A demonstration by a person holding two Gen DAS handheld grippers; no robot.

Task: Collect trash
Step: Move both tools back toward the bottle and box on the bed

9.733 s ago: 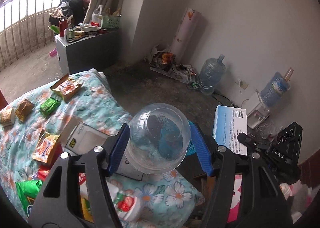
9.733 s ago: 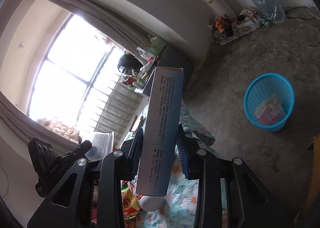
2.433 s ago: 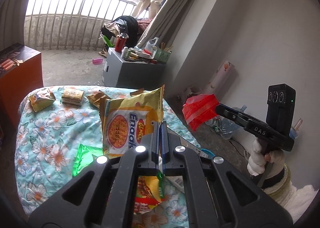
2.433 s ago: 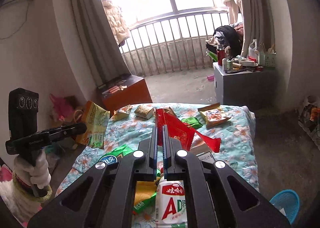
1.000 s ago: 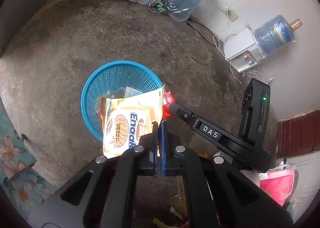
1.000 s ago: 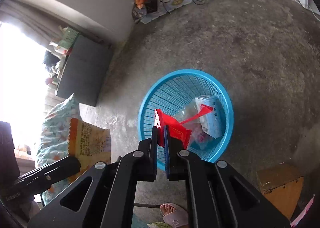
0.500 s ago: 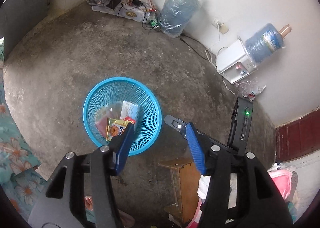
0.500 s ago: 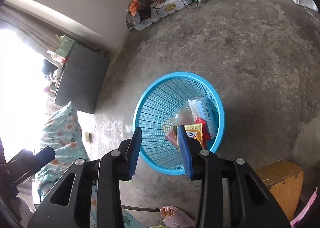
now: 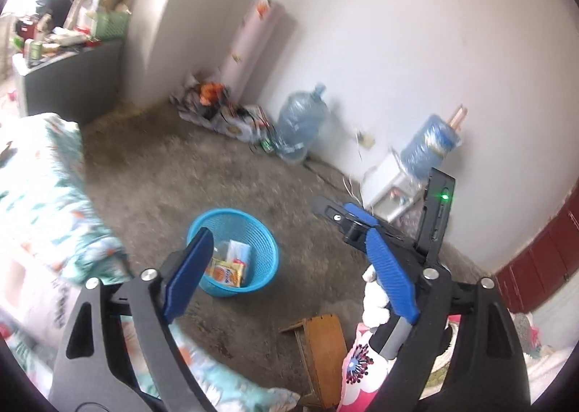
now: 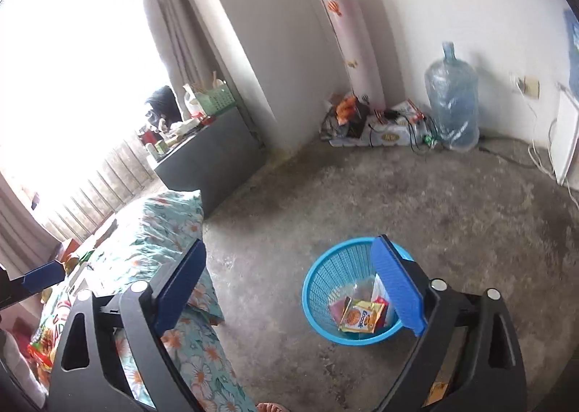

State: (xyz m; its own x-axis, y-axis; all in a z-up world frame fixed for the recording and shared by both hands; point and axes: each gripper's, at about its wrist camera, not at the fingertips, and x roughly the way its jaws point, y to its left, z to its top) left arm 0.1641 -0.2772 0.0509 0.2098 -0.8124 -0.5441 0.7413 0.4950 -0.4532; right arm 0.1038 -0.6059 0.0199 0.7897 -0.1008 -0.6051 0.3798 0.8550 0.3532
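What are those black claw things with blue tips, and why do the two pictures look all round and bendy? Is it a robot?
No robot: a person carries a grabber tool in each hand. Each tool has a tiny wide-eyed camera, which bends the picture. One picture looks along the left gripper, the other along the right gripper. The black arms are their fingers, with blue pads. Both are opening wide and hold nothing. In the left picture you also see the other tool, held in a white-gloved hand. On the concrete floor stands a blue basket with trash in it: a yellow snack bag on top. To the left is a bed with a flowered cover, with more wrappers on it. A big water bottle stands by the wall.
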